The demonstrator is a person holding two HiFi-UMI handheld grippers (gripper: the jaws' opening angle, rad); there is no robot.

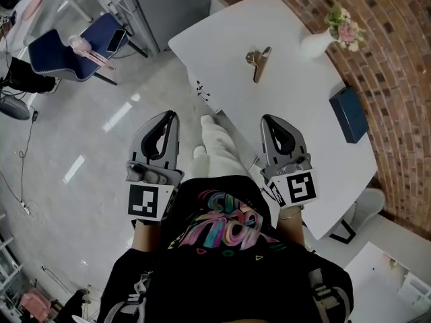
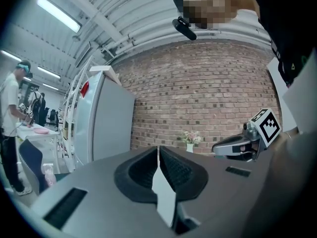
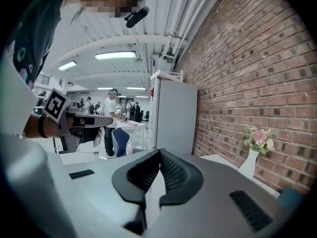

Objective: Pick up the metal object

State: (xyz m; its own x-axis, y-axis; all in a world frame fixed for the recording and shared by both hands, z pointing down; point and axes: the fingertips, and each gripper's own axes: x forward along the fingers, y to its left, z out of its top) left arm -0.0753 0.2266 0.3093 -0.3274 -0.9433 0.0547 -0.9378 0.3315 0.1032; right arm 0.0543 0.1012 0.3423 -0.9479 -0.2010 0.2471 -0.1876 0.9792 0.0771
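The metal object point(image 1: 258, 62), a brass-coloured clip-like piece, lies on the white table point(image 1: 283, 99) toward its far side, seen only in the head view. My left gripper point(image 1: 171, 115) hangs over the grey floor to the left of the table, its jaws shut with nothing in them point(image 2: 158, 150). My right gripper point(image 1: 267, 118) is above the table's near edge, well short of the metal object, and is shut and empty too point(image 3: 159, 152). Each gripper view shows the other gripper beside it: the right gripper point(image 2: 242, 145) and the left gripper point(image 3: 86, 119).
A white vase of flowers point(image 1: 322, 40) stands at the table's far right by the brick wall point(image 1: 397, 79). A blue box point(image 1: 348, 114) lies at the right edge. A grey cabinet point(image 2: 106, 123) rises beyond the table. A blue chair point(image 1: 74, 52) sits far left. People stand in the background.
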